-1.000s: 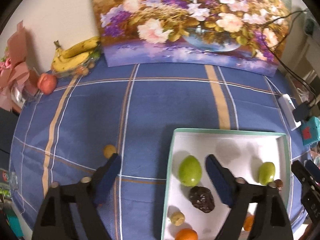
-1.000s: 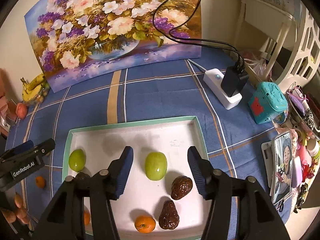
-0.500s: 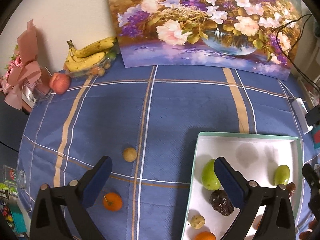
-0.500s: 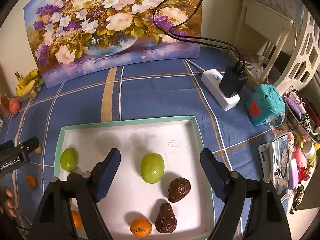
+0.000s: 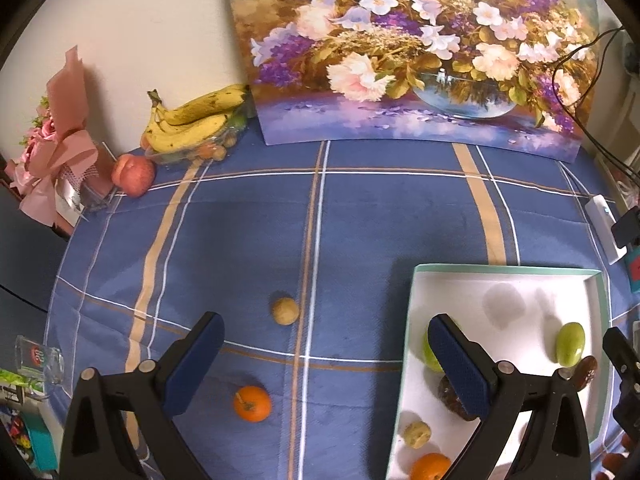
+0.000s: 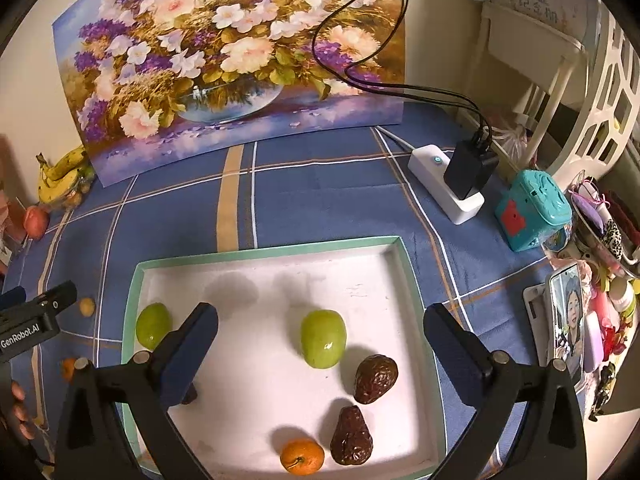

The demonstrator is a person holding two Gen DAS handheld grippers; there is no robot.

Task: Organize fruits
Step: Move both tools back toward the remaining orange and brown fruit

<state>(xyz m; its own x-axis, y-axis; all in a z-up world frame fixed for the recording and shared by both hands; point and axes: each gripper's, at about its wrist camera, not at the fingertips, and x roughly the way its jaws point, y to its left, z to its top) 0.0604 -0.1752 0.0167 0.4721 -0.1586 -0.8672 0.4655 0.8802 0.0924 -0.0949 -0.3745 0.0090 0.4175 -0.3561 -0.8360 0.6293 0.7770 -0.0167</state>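
Observation:
A white tray with a green rim (image 6: 264, 254) holds two green fruits (image 6: 322, 338) (image 6: 153, 325), two dark wrinkled dates (image 6: 376, 378) (image 6: 352, 436) and a mandarin (image 6: 302, 456). My right gripper (image 6: 320, 314) hovers over the tray with its jaws opening. The middle green fruit lies below the gap and neither pad touches it. My left gripper (image 5: 325, 322) stands open over the blue cloth, left of the tray (image 5: 504, 268). A loose mandarin (image 5: 253, 403) and a small tan fruit (image 5: 285, 311) lie on the cloth between its fingers, untouched.
A flower painting (image 5: 400, 52) leans on the back wall. Bananas (image 5: 192, 120), an apple (image 5: 133, 175) and a pink bouquet (image 5: 60, 152) sit at the far left. A power strip with plug (image 6: 452, 184), a teal toy (image 6: 532, 216) and a phone (image 6: 568, 320) crowd the right.
The right gripper's jaws have spread wide, leaving the green fruit free on the tray. The left gripper has shifted left off the tray, bringing the loose mandarin into view, and widened slightly.

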